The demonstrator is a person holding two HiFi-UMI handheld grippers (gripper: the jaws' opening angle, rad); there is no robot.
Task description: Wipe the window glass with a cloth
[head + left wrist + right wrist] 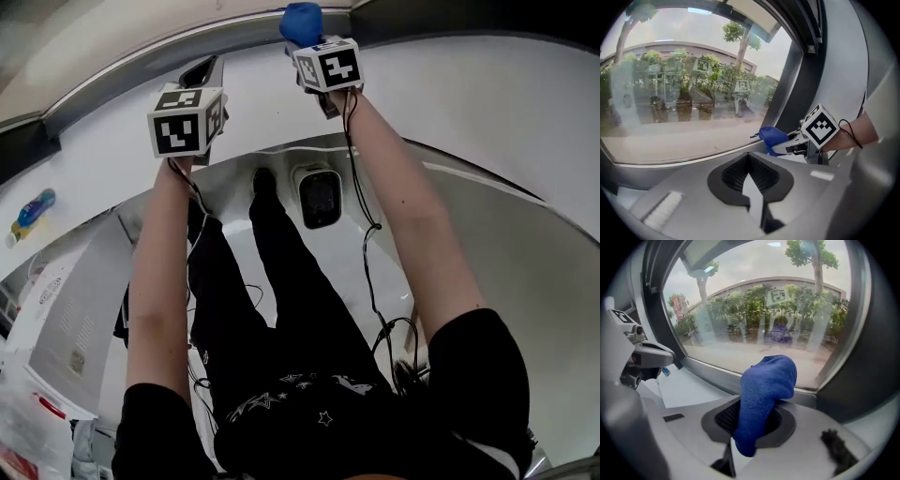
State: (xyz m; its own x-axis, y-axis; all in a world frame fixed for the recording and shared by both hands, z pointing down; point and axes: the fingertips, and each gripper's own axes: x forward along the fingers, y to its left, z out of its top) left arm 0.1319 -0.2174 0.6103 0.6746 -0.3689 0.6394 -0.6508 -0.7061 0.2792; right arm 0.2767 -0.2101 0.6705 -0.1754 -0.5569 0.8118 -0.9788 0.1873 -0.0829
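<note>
The window glass (684,93) fills the far side, with the white ledge (525,103) below it. The left gripper (751,178) is held up on the left with its jaws closed together on nothing, while the right gripper (750,427) is clamped on the blue cloth (766,380) – bunched, its free end just near the glass's lower right edge. A small blue bottle (31,211) lies far left on the ledge – contents unclear.

Cloth (764,390) in right claw (780,147), window glass (778,310) ahead
</note>
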